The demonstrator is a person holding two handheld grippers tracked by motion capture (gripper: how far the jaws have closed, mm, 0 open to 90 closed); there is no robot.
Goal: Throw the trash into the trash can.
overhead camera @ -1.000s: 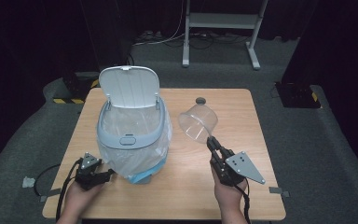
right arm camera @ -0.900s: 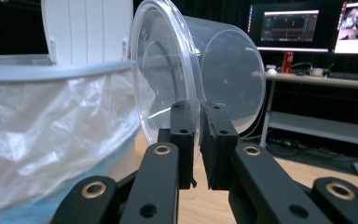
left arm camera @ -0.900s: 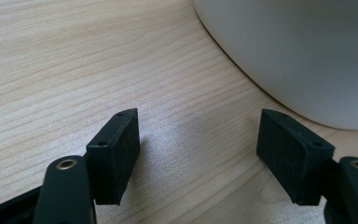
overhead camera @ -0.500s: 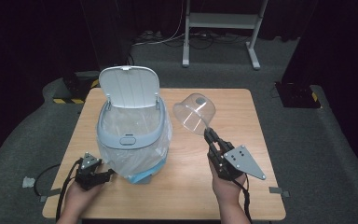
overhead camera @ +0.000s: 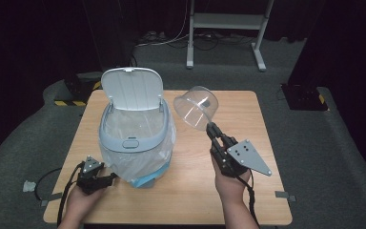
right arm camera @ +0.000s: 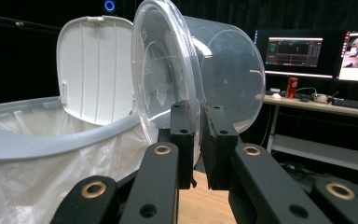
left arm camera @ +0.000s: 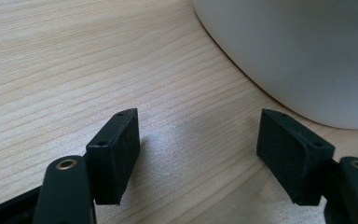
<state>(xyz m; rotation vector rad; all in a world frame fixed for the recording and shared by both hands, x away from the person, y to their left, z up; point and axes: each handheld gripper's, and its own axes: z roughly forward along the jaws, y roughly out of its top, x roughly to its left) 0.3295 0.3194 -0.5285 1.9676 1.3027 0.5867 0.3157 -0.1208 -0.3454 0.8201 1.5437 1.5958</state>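
Observation:
A clear plastic cup hangs tipped in the air over the table, its mouth turned toward the bin. My right gripper is shut on the cup's rim; in the right gripper view the cup has its wall pinched by my right gripper. A white bin lined with a clear bag stands at the table's left with its lid up. My left gripper rests low beside the bin's base. In the left gripper view my left gripper stands open over bare wood.
The wooden table has free room at the right and front. A metal stand and cables lie on the floor behind. In the right gripper view, a desk with lit monitors stands far off.
My right gripper has lifted the cup off the table and carried it up and left, tilting its mouth toward the bin. The left gripper has stayed put.

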